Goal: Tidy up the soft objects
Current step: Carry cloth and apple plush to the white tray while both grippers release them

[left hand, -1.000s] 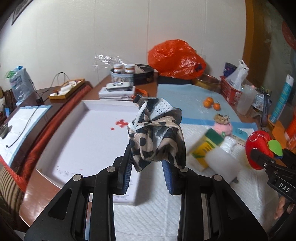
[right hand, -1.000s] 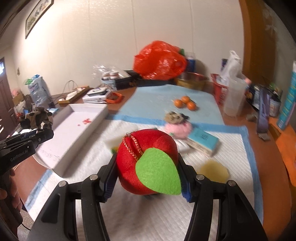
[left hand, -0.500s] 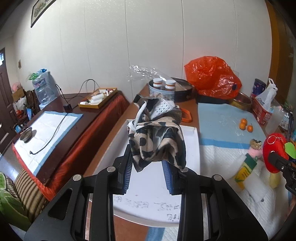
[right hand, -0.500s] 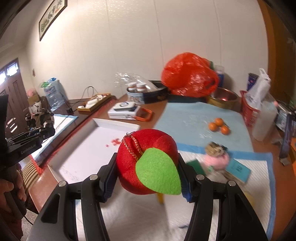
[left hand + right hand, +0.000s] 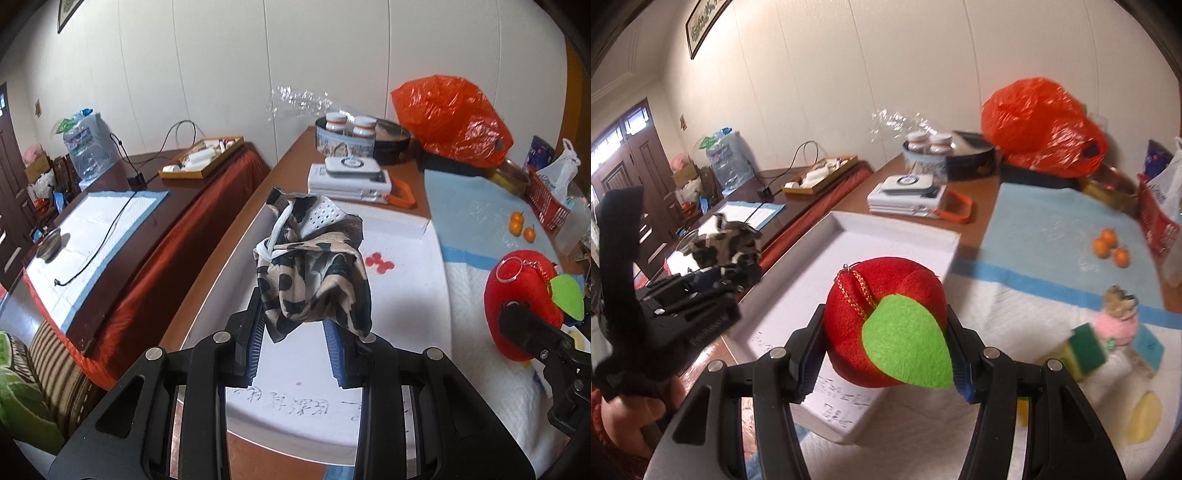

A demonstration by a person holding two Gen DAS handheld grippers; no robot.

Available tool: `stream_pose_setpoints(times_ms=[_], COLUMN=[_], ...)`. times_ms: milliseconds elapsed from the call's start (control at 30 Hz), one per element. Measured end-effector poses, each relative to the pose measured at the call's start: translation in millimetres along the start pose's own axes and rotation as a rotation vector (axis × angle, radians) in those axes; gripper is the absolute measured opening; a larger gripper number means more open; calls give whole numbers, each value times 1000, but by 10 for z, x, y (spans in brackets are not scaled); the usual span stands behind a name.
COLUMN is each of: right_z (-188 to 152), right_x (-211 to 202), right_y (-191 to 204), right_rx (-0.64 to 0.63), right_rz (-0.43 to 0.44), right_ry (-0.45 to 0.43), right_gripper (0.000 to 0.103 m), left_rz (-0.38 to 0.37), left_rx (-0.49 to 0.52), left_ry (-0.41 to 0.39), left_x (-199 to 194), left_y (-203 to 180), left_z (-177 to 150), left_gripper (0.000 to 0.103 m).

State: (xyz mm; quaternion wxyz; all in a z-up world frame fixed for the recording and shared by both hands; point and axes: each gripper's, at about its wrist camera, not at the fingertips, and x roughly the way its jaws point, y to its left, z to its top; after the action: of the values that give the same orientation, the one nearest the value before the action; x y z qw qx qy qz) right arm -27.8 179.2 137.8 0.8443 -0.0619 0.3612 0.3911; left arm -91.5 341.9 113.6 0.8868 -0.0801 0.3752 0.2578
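A bunched leopard-print cloth (image 5: 314,273) hangs above the near end of the white shallow tray (image 5: 406,266), and my left gripper (image 5: 295,332) is shut on it. In the right wrist view the same cloth (image 5: 727,240) shows at the left, above the tray's left rim. My right gripper (image 5: 886,354) is shut on a red plush apple (image 5: 882,306) with a green felt leaf, over the tray's near right corner (image 5: 846,406). That plush apple (image 5: 524,291) appears at the right in the left wrist view.
A pink soft toy (image 5: 1119,325), a green-and-yellow sponge (image 5: 1086,350), a teal box (image 5: 1148,347) and a yellow pad (image 5: 1145,413) lie on the white mat. Small oranges (image 5: 1108,243), an orange bag (image 5: 450,114), jars and a white device (image 5: 351,177) stand behind the tray.
Both grippers have swung left over the table with their loads. The tray now lies under the cloth, and the plush apple has come from the white mat to the tray's near corner.
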Motion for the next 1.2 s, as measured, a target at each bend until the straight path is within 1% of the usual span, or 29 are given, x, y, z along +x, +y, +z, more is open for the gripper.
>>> stream_pose_setpoints(times_ms=[133,333,367,400,433,467,500,533,633,733,933,1000,1200], right_z=[-5,-4,-7,-12,-16,-21,-24,-25,-26,-22,-73,-119,-241], right_x=[156,444,494,532,566,591,610,626,641,620,551,506,363], right_y=[110,238,262,279,298,321,339,357,389,411,394,373,206], right_rx=[14,35,38,41,43,43,41,37,37,32,51,57,111], right_rz=[5,-3,-5,-9,-12,-15,-19,-20,-28,-52,-72,-80,-104], right_ry=[3,34,41,45,46,43,36,28,-5,-30,-40,-44,-46], right_gripper=[60,60,60,60,63,63,67,81,103,103,103,103,103], left_rz=[-1,-6,-13,-18,-27,-33,-39,-44,-20,-15,-20,-27,-47], left_rx=[-7,-6,-15,-23,-35,-48,-70,-85,-105,-124,-136,-136,-108], left_ry=[46,74,82,85,85,84,75,66,49,41,2,-17,-27], left_x=[203,395,428,449,467,478,485,484,482,460,298,215,79], left_y=[131,323,364,394,430,464,516,553,637,702,707,677,484], left_z=[-26,-43,-53,-53,-54,-56,-60,-62,-45,-54,-110,-154,-200], left_gripper=[30,31,34,47,59,88,103,103,103,103,103,103,103])
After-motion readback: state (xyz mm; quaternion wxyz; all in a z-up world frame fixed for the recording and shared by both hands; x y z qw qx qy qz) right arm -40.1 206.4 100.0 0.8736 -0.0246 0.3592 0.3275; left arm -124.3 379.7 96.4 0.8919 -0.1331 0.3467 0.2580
